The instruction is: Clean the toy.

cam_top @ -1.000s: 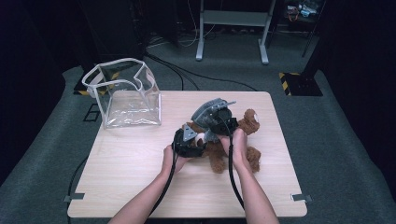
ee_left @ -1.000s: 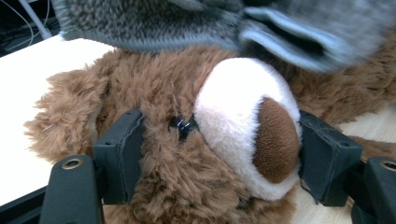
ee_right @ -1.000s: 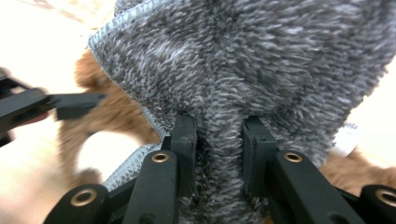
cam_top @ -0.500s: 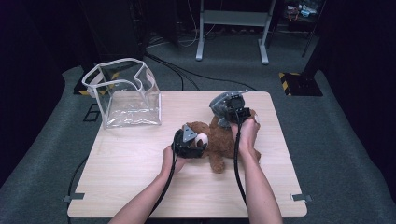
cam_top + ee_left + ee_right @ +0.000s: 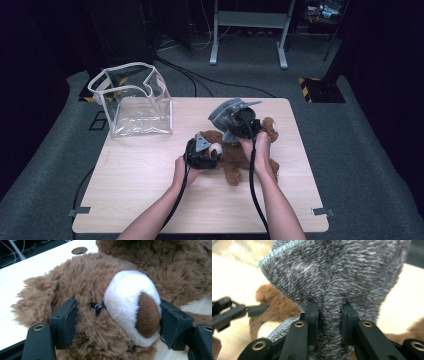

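A brown teddy bear (image 5: 235, 159) lies on its back on the wooden table (image 5: 140, 175), right of centre. My left gripper (image 5: 212, 151) is shut on its head: in the left gripper view the pads (image 5: 65, 322) press into the fur on both sides of the white muzzle (image 5: 130, 302). My right gripper (image 5: 239, 122) is above the bear's body, shut on a grey knit cloth (image 5: 225, 112). In the right gripper view its jaws (image 5: 329, 317) pinch a fold of that cloth (image 5: 337, 270), which hangs bunched; brown fur (image 5: 277, 305) shows behind it.
A clear plastic bag (image 5: 132, 102) with a white rim stands open at the table's far left corner. A round cable hole (image 5: 79, 250) is in the tabletop beyond the bear's head. Both cables trail back toward the near edge.
The right gripper lifted the grey cloth off the bear, swung it right and away, then came back a little left. The bear's head is now uncovered. The left gripper stayed put.
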{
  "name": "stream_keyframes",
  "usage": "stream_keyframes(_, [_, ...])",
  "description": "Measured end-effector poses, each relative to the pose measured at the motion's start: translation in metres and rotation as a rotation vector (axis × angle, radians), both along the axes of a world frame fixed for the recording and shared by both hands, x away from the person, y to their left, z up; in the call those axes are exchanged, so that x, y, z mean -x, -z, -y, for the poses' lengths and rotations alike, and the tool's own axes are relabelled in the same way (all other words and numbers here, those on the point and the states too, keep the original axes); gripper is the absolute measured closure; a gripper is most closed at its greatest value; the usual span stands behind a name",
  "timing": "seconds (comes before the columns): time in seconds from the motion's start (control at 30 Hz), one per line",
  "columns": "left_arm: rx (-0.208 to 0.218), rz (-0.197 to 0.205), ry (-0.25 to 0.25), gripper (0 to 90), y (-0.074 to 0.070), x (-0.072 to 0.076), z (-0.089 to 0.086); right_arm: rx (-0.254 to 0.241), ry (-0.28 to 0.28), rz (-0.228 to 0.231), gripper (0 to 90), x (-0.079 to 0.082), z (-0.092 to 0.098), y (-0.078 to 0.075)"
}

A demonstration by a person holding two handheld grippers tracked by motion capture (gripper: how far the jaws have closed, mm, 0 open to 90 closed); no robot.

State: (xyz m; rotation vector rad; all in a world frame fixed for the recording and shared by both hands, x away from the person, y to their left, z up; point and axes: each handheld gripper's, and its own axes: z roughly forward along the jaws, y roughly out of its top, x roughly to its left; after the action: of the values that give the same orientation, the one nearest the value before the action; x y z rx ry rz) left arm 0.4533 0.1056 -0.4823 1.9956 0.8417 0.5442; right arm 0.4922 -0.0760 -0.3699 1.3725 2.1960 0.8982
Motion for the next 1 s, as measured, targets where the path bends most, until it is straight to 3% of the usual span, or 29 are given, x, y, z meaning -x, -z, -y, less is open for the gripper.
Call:
stream_keyframes(0.13, [-0.001, 0.005, 0.0, 25.6, 0.001, 0.001, 0.0, 0.052, -0.042, -0.054, 72.4, -0.005, -0.017, 0.019])
stream_keyframes(0.2, [0.002, 0.006, 0.0, 25.6, 0.001, 0.001, 0.0, 0.069, -0.032, -0.091, 72.4, -0.009, -0.021, 0.025])
stream_keyframes(0.3, [-0.001, 0.007, 0.001, 25.6, 0.001, 0.001, 0.0, 0.091, -0.003, -0.102, 72.5, -0.02, -0.019, 0.031])
stream_keyframes(0.4, [-0.001, 0.007, 0.001, 25.7, 0.001, 0.001, 0.0, 0.096, 0.027, -0.094, 72.6, -0.03, -0.012, 0.032])
stream_keyframes(0.57, [-0.004, 0.006, 0.005, 25.6, 0.001, 0.001, 0.0, 0.106, 0.131, -0.061, 72.6, -0.039, 0.005, 0.023])
stream_keyframes(0.77, [0.001, -0.001, 0.01, 25.7, 0.001, 0.001, -0.001, 0.001, 0.177, -0.023, 72.4, -0.026, 0.036, 0.005])
stream_keyframes(0.9, [0.004, 0.004, 0.006, 25.7, 0.001, 0.001, -0.001, 0.008, 0.198, 0.017, 72.3, -0.006, 0.051, -0.01])
stream_keyframes(1.0, [0.002, 0.005, 0.006, 25.7, 0.002, 0.001, -0.001, 0.023, 0.212, 0.009, 72.2, 0.002, 0.059, -0.013])
